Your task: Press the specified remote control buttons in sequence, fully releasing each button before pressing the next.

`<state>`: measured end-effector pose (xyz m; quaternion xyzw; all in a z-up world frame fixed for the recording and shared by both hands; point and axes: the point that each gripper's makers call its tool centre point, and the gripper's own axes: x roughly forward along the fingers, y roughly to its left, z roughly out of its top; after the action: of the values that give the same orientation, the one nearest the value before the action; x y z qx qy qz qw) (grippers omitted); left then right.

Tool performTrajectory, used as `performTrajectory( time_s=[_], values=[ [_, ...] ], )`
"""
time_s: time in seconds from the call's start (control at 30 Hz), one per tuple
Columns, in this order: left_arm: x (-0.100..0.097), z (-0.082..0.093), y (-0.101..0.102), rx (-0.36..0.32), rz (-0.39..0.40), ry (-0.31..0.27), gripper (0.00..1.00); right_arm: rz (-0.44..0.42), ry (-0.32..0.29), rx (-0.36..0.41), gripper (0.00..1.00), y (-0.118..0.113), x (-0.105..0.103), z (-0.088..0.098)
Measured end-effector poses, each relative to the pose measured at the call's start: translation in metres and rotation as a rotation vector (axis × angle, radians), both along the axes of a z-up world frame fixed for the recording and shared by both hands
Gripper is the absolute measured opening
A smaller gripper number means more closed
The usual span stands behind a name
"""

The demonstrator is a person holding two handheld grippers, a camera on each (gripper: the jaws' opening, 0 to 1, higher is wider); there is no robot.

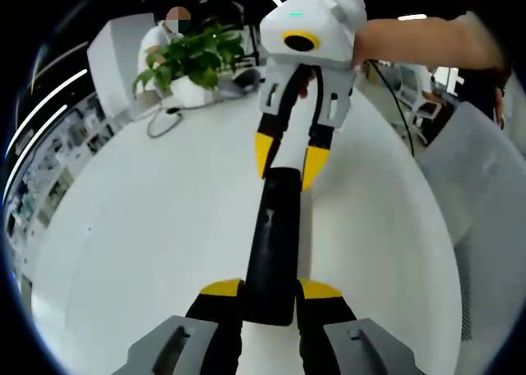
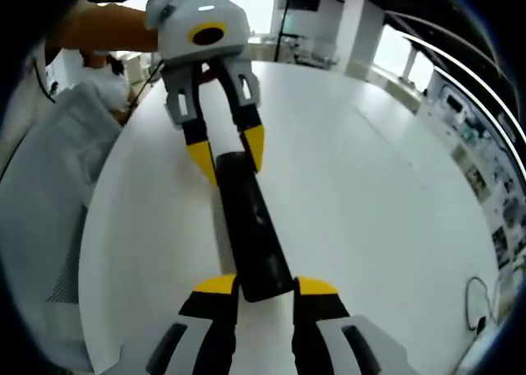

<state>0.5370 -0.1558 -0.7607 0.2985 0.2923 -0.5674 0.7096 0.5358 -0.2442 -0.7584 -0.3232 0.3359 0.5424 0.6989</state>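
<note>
A long black remote control [image 1: 275, 243] hangs lengthwise over the white round table [image 1: 140, 235], held at both ends. In the left gripper view my left gripper [image 1: 271, 291] is shut on the remote's near end, its yellow tips on either side. My right gripper [image 1: 288, 159] comes down from the top and is shut on the far end. From the right gripper view, the right gripper [image 2: 265, 286] clamps the near end of the remote [image 2: 246, 227], and the left gripper [image 2: 228, 151] clamps the far end. The remote's buttons are too dark to make out.
A potted green plant [image 1: 193, 58] and a grey cable [image 1: 164, 120] sit at the table's far edge, with a person seated behind them. A grey chair [image 1: 485, 186] stands beside the table. A bare forearm [image 1: 427, 42] holds the right gripper. Another cable [image 2: 477, 297] lies near the table edge.
</note>
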Motion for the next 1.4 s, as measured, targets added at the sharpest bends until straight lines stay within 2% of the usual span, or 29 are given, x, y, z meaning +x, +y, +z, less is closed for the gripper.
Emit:
performTrajectory(
  time_s=[0.63,1.0,1.4],
  values=[
    [-0.027,0.017,-0.005,0.008,-0.013,-0.022,0.23,-0.005,-0.023,0.011,0.22,-0.006,-0.024,0.015],
    [-0.046,0.018,-0.007,0.017,-0.023,-0.019,0.24,-0.014,-0.02,0.026,0.22,-0.009,-0.047,0.015],
    [-0.061,0.021,-0.007,0.025,-0.023,-0.021,0.23,-0.006,-0.022,0.031,0.22,-0.01,-0.061,0.019]
  ],
)
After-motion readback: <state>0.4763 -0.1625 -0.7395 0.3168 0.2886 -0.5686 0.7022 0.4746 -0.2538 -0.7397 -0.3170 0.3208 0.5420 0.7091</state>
